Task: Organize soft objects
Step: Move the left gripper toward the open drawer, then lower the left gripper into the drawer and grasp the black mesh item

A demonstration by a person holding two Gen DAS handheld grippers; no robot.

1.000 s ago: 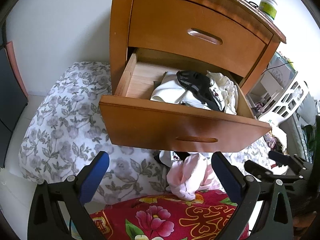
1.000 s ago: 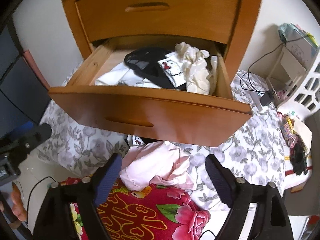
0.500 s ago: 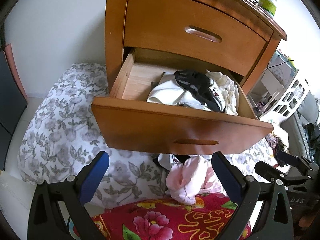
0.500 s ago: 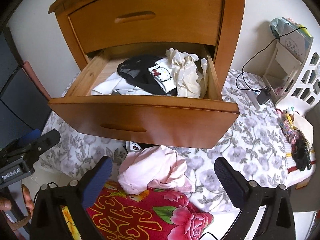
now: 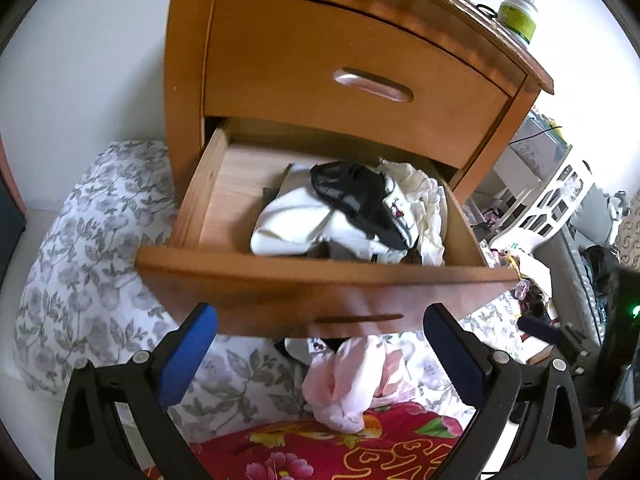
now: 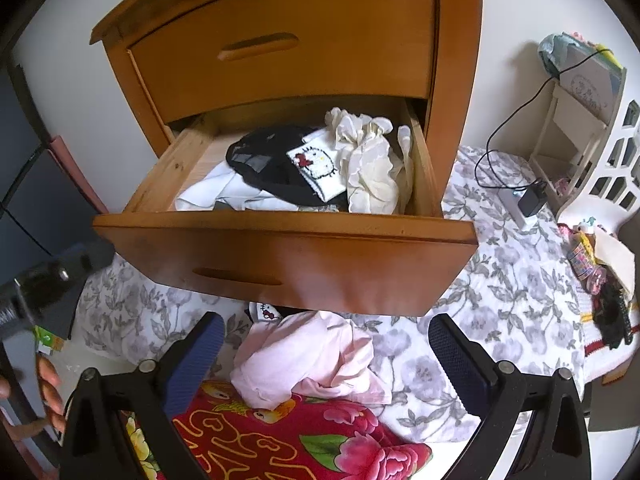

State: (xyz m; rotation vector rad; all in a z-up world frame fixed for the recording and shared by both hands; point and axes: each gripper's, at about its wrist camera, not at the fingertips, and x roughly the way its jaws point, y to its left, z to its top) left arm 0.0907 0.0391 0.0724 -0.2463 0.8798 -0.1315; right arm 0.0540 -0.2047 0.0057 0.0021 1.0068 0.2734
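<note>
Above pink garment (image 6: 308,360), both tongs (image 6: 326,350) (image 5: 320,342) angled down, spread wide, empty.

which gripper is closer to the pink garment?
Hard to call; about equal. Left gripper and right gripper each hang open above the pink garment, which shows between their fingers, untouched.

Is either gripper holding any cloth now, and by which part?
Nothing is held. The left gripper and right gripper are both open above the crumpled pink cloth.

Pink garment (image 6: 308,360) below open drawer (image 6: 280,264)
</note>
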